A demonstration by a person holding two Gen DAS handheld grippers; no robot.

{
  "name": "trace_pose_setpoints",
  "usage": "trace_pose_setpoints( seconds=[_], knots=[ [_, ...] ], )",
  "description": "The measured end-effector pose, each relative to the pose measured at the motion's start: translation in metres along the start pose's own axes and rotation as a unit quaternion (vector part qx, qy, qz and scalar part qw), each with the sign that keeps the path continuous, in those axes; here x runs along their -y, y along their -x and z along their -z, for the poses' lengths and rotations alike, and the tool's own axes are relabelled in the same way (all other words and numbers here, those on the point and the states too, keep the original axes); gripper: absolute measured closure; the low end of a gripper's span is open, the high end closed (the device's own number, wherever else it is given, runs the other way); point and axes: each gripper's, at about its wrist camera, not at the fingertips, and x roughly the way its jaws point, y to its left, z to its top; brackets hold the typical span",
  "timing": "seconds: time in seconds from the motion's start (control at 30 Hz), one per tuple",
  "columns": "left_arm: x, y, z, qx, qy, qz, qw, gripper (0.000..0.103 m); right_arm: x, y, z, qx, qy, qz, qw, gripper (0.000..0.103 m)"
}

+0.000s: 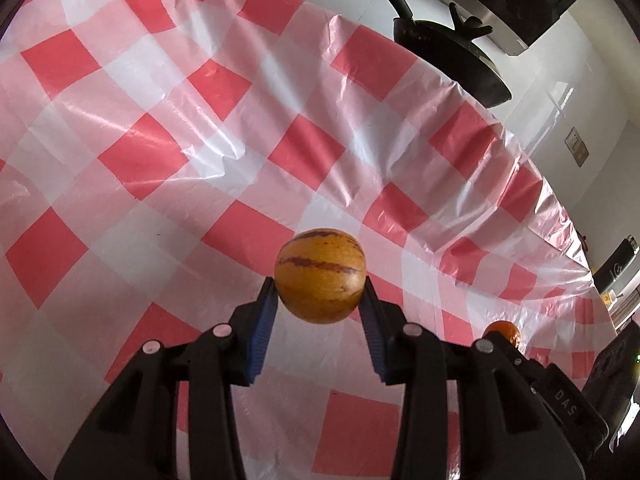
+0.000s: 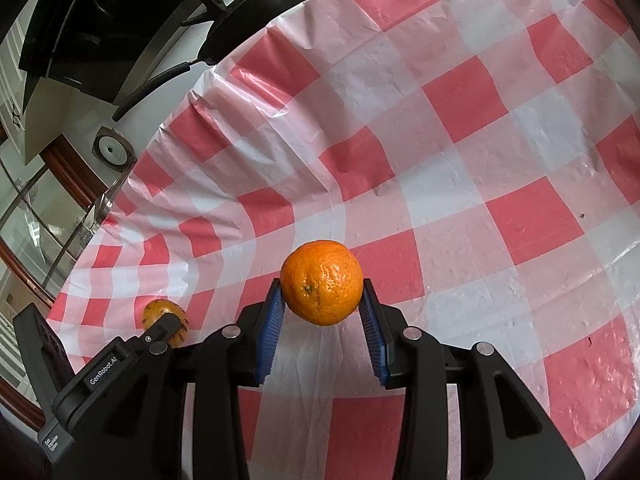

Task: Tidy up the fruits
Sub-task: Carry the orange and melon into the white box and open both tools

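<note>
Both claws hold fruit up over the checked tabletop, the left claw (image 1: 320, 294) squeezing a striped melon (image 1: 320, 276) and the right claw (image 2: 322, 298) squeezing an orange (image 2: 321, 282), likely so each can be carried to its place.

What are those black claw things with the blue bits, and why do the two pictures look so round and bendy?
They are grabbers that a person holds, one in each hand. A small camera with a very wide lens sits on each, which bends the picture. One picture looks along the left gripper, which squeezes a yellow fruit with purple stripes. The other looks along the right gripper, which squeezes an orange. Under both lies a red and white checked tablecloth. A black pan sits beyond its far edge.
</note>
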Motion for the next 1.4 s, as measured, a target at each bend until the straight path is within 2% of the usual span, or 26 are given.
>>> trace_pose_setpoints(
  seconds=[0.27,0.37,0.4,0.5,0.7,0.8,0.9,1.17,1.3,1.4],
  knots=[
    [-0.005,0.003,0.001,-0.002,0.011,-0.008,0.9999,0.062,0.0,-0.004,-0.001,-0.008,-0.005,0.011,1.0,0.065],
    [-0.024,0.018,0.01,-0.023,0.053,-0.006,0.9983,0.062,0.001,0.001,-0.001,0.0,-0.005,-0.003,1.0,0.065],
    [-0.034,0.033,0.016,-0.022,0.067,-0.009,0.9975,0.062,0.0,0.003,0.001,-0.003,-0.001,-0.004,1.0,0.065],
    [-0.055,0.08,0.031,-0.002,0.062,-0.01,0.998,0.062,-0.007,0.013,0.013,-0.013,0.002,0.011,1.0,0.065],
    [-0.099,0.174,0.062,0.041,0.024,-0.02,0.9987,0.062,-0.062,0.048,0.079,-0.055,0.053,-0.038,0.996,0.065],
    [-0.117,0.209,0.076,0.056,0.015,-0.031,0.9979,0.061,-0.09,0.061,0.108,-0.074,0.081,-0.061,0.992,0.065],
    [-0.14,0.242,0.095,0.062,0.013,-0.042,0.9971,0.061,-0.123,0.076,0.145,-0.095,0.119,-0.086,0.985,0.065],
    [-0.185,0.295,0.142,0.057,0.012,-0.061,0.9964,0.061,-0.188,0.112,0.22,-0.125,0.21,-0.128,0.961,0.065],
    [-0.2,0.32,0.158,0.063,0.001,-0.073,0.9953,0.061,-0.217,0.128,0.257,-0.138,0.264,-0.143,0.944,0.065],
    [-0.214,0.339,0.17,0.064,0.002,-0.08,0.9947,0.061,-0.238,0.141,0.286,-0.147,0.309,-0.159,0.926,0.065]
  ],
)
